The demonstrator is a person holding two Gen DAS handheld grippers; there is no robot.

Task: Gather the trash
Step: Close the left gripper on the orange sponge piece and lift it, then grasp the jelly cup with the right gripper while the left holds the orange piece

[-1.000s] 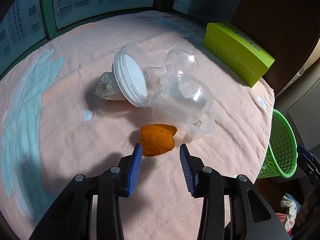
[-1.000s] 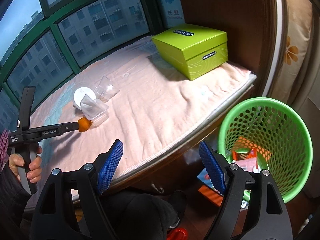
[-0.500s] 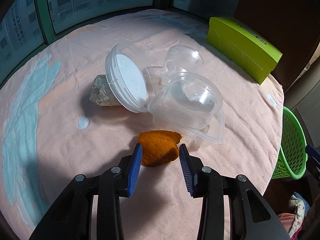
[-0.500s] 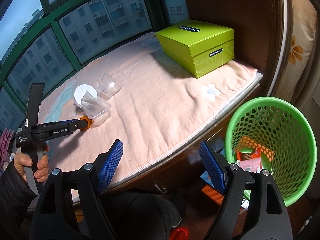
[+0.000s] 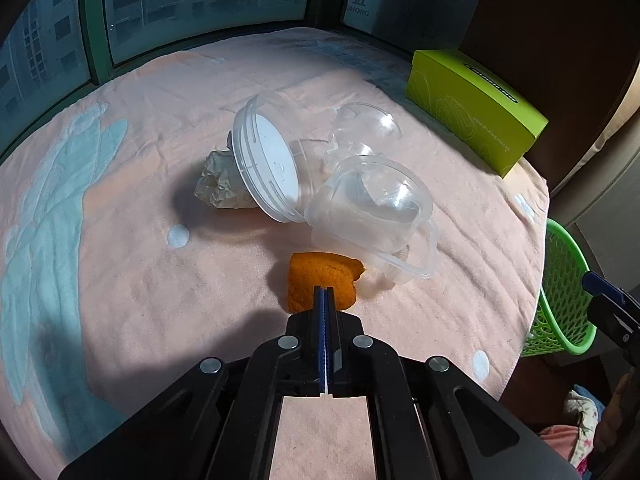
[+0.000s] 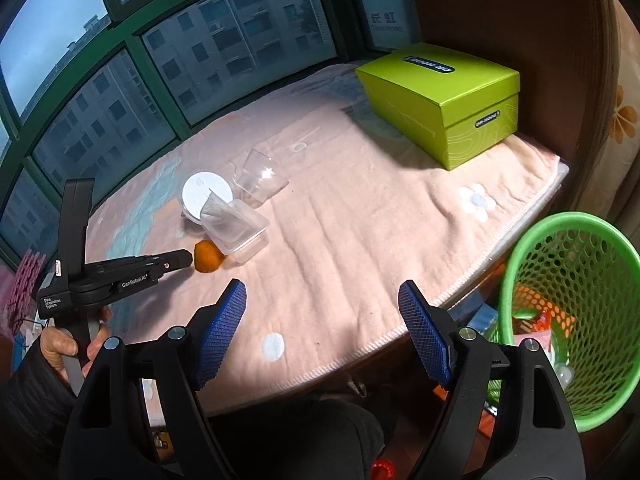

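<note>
On the pink blanket's [image 5: 132,280] near side, the left claw [image 5: 324,300] is pinching the near edge of the orange peel [image 5: 320,276], lying just beside the clear tub [image 5: 372,216]. Farther right, the right claw [image 6: 322,334] is hanging wide and empty near the green basket [image 6: 516,272].

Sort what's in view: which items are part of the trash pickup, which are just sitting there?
Job:
- orange peel, left gripper shut on its near edge
- crumpled paper
- round lidded tub
- clear square container
- clear cup
- green basket, already holding trash

Lying about:
- green box
- pink blanket

Right gripper: open, empty.
</note>
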